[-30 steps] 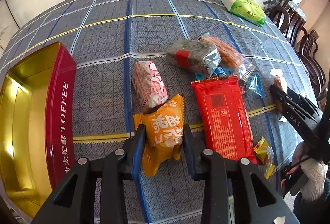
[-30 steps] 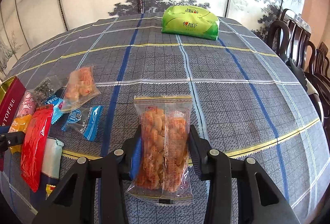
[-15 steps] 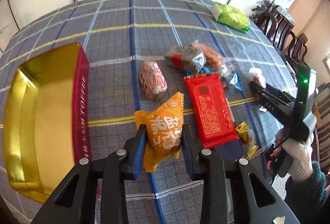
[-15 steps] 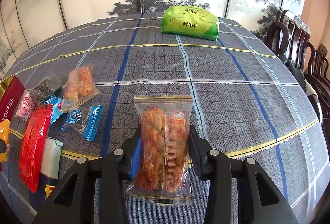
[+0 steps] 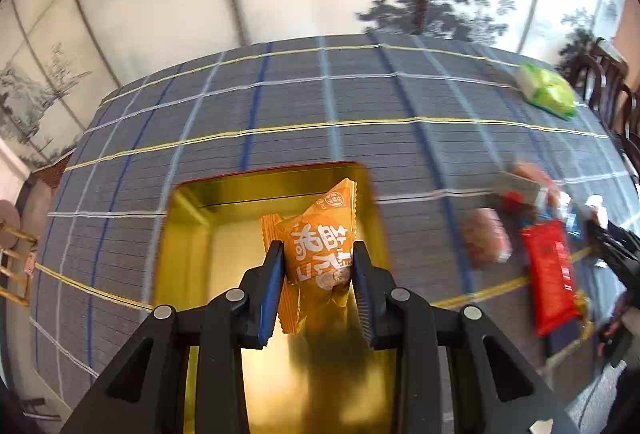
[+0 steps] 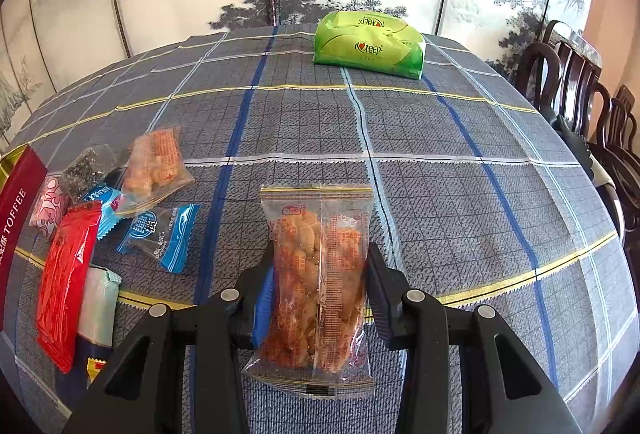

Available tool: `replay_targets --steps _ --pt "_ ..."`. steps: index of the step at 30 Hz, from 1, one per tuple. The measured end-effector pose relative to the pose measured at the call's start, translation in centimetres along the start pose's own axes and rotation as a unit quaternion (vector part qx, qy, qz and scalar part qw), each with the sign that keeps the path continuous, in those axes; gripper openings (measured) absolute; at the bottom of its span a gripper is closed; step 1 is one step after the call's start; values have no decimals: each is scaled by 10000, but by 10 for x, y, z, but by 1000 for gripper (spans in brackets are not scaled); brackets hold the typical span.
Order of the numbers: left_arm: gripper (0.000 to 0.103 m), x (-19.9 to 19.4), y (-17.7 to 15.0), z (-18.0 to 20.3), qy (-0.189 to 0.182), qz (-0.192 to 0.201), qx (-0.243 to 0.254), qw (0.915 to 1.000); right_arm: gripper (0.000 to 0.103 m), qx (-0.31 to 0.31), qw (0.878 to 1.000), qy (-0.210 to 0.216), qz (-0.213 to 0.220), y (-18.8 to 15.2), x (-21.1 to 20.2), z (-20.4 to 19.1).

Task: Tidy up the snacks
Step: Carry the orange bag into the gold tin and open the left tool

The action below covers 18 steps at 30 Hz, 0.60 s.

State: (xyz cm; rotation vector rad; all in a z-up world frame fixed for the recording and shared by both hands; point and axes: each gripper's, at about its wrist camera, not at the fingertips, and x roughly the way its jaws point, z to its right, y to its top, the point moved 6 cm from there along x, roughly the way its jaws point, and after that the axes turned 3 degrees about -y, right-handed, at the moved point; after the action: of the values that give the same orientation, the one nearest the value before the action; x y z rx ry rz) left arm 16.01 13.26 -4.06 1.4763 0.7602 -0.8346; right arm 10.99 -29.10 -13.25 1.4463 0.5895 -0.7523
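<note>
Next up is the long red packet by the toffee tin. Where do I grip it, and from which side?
Pinch the red packet across its narrow width near the middle, coming from above. It lies flat, overlapping a pale packet, so close on the long edges rather than the crimped ends.

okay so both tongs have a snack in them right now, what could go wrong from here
1. The left tongs pinch the orange packet only at its lower part, above the gold tin; it might twist and land crooked.
2. The right tongs squeeze a clear bag of fried pieces, which could get crushed.
</note>
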Motion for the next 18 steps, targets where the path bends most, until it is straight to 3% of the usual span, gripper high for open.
replay_targets --steps 8,18 --pt "30 43 -2 -58 460 -352 -231 9981 42 1 10000 1 -2 0 0 0" --pt "30 63 -6 -70 676 -470 -158 9965 42 -8 10000 -11 -4 0 0 0"
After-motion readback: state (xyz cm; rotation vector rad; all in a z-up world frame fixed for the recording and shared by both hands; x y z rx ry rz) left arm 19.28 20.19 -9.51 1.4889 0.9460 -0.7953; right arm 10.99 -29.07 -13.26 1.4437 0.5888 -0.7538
